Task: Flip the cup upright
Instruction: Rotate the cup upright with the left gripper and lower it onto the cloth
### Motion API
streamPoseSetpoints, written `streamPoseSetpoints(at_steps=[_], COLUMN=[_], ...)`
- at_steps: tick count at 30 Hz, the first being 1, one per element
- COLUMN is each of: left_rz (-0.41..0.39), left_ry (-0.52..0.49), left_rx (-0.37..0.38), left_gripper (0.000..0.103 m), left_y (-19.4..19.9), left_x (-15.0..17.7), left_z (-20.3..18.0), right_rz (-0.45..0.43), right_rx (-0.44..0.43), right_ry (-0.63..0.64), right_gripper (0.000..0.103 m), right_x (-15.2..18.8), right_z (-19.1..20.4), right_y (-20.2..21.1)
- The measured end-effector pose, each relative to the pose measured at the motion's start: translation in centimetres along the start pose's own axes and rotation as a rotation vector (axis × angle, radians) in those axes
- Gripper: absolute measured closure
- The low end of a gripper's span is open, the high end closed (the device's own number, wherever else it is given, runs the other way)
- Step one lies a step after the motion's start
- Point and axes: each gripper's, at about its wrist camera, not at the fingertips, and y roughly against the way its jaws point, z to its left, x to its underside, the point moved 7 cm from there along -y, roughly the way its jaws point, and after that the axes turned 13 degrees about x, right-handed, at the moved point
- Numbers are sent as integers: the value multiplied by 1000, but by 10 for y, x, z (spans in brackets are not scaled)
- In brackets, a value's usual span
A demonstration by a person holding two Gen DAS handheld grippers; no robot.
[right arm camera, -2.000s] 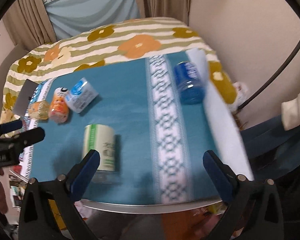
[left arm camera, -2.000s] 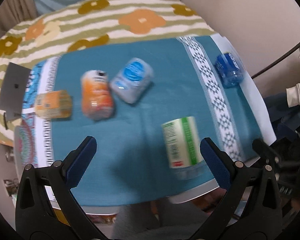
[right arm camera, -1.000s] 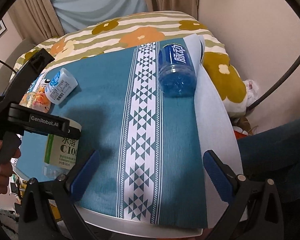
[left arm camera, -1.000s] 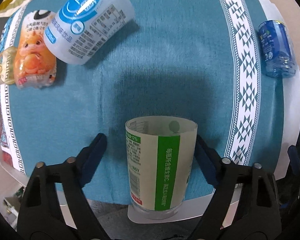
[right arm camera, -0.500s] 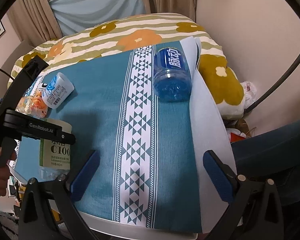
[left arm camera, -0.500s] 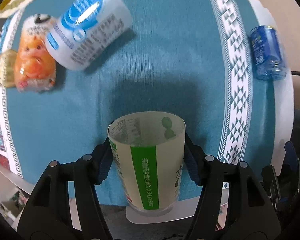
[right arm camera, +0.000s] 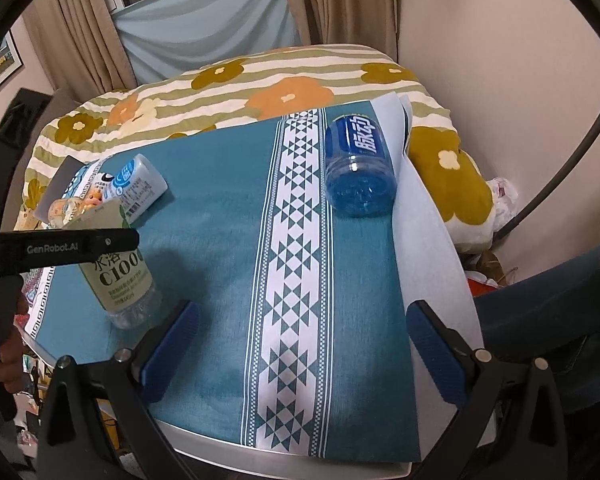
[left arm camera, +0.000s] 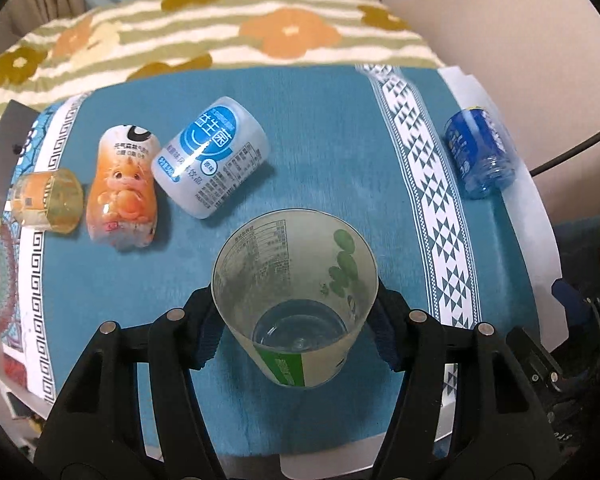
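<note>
My left gripper (left arm camera: pixel 296 332) is shut on the green-and-white cup (left arm camera: pixel 296 296), mouth up and tilted a little toward the camera, its clear base near the teal cloth. In the right wrist view the same cup (right arm camera: pixel 118 276) stands almost upright at the table's left front, held by the left gripper (right arm camera: pixel 80 246). My right gripper (right arm camera: pixel 300 344) is open and empty above the front of the table. Several other cups lie on their sides: a blue one (left arm camera: pixel 480 152), also in the right wrist view (right arm camera: pixel 358 166), a white-and-blue one (left arm camera: pixel 210 162), an orange one (left arm camera: pixel 124 192) and a small yellow one (left arm camera: pixel 46 196).
The teal cloth with a white patterned band (right arm camera: pixel 296 264) covers a small white table (right arm camera: pixel 260 456). A flowered bed cover (right arm camera: pixel 260 92) lies behind it. A wall and a black cable (right arm camera: pixel 572 152) are at the right. A person's leg (right arm camera: pixel 540 328) is by the right edge.
My left gripper closed on the lying green-and-white cup, lifted it and turned it mouth up. My right gripper stayed open, with only small shifts of view.
</note>
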Motion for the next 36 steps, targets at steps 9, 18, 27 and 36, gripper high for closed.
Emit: streamPoseSetpoints(at_steps=[9, 18, 27, 36], left_rz=[-89, -155, -190, -223], left_ry=[-90, -196, -235, -234], left_rx=[-3, -22, -29, -37], left_gripper=[37, 37, 34, 0], left_y=[3, 1, 0, 5], left_x=[27, 44, 51, 51], left_z=[-11, -22, -21, -17], right_rz=[-6, -22, -37, -44], right_rx=[-7, -2, 9, 10], right_ry=[8, 18, 16, 14], right_gripper=[0, 0, 0, 0], right_x=[21, 34, 36, 36], right_z=[8, 14, 16, 16], right_y=[1, 6, 10, 14])
